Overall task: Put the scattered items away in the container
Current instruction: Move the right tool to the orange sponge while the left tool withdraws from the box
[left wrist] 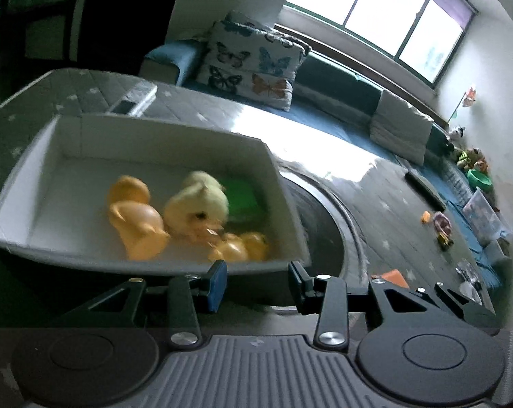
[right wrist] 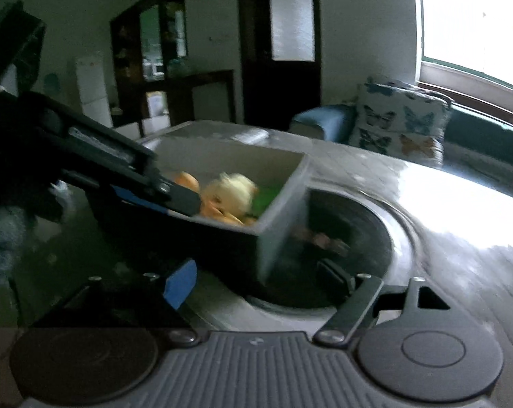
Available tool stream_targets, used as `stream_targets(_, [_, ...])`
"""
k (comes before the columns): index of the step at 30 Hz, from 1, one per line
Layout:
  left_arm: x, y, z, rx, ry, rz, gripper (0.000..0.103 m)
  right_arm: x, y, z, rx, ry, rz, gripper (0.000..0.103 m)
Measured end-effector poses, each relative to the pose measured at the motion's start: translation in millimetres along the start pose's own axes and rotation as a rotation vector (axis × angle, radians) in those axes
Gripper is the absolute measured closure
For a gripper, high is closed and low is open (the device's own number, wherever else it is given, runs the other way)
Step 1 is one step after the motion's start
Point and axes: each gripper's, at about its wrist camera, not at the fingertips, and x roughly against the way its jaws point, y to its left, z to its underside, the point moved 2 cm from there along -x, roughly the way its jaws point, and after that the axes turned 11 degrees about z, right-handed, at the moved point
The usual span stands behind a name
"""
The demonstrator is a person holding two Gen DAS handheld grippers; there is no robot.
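We see the white container [left wrist: 86, 142] holding duck toys [left wrist: 195, 204], just ahead of our open, empty left gripper [left wrist: 256, 282]; our right gripper [right wrist: 256, 282], also open and empty, faces its near corner.

Both tools, left [left wrist: 258, 282] and right [right wrist: 256, 280], gape empty.

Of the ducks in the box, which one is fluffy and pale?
The middle duck: pale yellow and plush, between two smooth orange ducks.
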Motion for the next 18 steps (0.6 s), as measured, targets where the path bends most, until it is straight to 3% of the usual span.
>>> stream_targets(12, [-36,-28,33,-0.021,0.111,0.004,0.061,-15,-76,25,-0.058,0.05,0.2,0.016])
stream_targets(18, [-51,-32,39,-0.023,0.148,-0.002,0.061,-40,-97,34,-0.092,0.11,0.215,0.015])
